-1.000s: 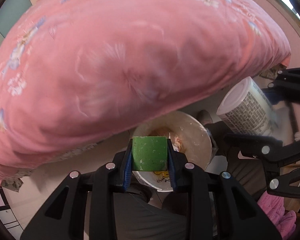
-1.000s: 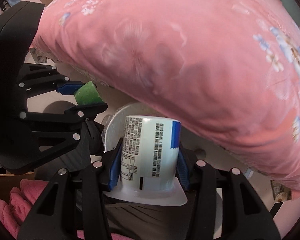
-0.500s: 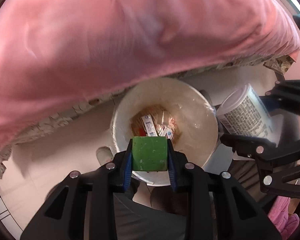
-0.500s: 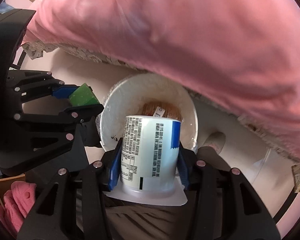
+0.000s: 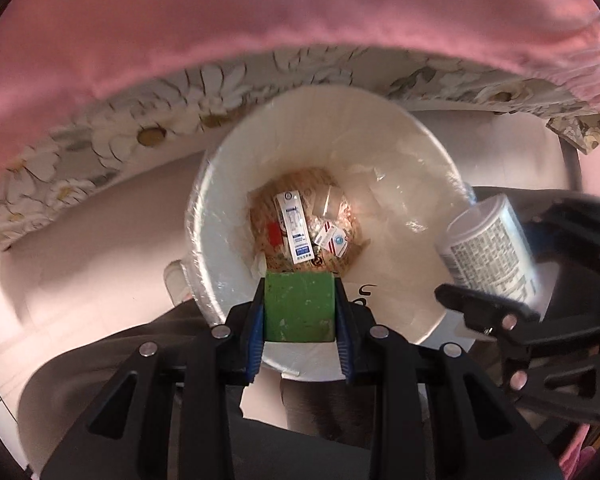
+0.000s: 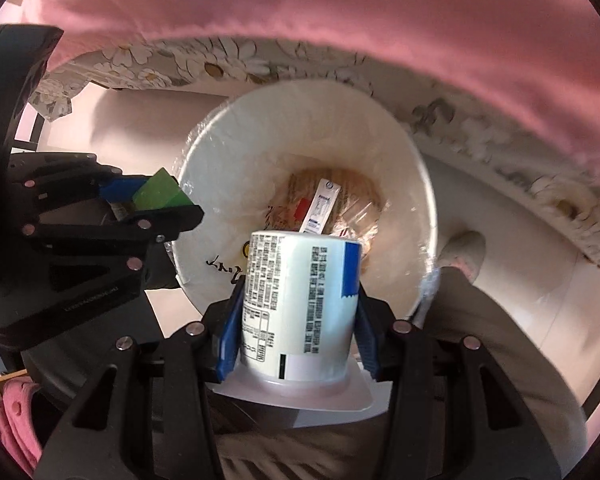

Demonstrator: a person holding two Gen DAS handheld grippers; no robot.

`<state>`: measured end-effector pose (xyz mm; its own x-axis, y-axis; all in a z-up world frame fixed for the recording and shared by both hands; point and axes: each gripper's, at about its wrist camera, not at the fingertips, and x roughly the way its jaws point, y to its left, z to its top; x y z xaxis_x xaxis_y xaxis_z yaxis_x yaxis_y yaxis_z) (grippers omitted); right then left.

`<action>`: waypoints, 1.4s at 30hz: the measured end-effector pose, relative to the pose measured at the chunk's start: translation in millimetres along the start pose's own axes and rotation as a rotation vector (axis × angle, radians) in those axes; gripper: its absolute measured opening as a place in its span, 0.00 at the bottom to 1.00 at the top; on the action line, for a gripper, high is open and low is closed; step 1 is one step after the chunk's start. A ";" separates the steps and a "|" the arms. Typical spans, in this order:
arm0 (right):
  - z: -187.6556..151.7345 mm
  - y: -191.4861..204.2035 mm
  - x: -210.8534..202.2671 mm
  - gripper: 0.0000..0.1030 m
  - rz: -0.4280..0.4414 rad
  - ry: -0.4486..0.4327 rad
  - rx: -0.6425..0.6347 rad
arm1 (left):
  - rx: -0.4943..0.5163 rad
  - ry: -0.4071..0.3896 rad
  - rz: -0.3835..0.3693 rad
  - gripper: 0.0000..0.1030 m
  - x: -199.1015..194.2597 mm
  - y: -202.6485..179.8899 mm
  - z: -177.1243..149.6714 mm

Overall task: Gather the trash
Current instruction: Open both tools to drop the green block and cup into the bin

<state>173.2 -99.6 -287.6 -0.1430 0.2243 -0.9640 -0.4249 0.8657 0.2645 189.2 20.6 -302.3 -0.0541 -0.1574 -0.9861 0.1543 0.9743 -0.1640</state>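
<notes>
Above the white lined bin (image 5: 416, 152), a green block (image 5: 299, 306) is pinched by the left gripper (image 5: 299, 320) and a printed cup (image 6: 300, 304) by the right gripper (image 6: 298, 320), so release into the bin is judged next.

Soft, warm indoor light fills both fisheye views, tinted pink beneath the overhanging pink bedcover (image 5: 260, 20); the white bin (image 5: 420, 152) sits brightest, its plastic liner throwing small glints; the floor (image 5: 80, 248) beside it lies in gentle shadow; edges bow heavily and darken to black corners — the floral bed trim (image 6: 540, 184) smears with motion blur, while central print stays legible.
</notes>
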 end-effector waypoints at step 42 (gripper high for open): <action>22.1 -18.8 117.9 0.50 -0.062 0.145 0.058 | -0.150 0.153 -0.059 0.39 103.5 21.0 20.1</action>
<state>184.1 -79.6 -406.9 -0.2472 0.1062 -0.9631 -0.3853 0.9013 0.1983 206.6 21.6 -408.4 -0.2094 -0.1999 -0.9572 -0.0015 0.9789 -0.2041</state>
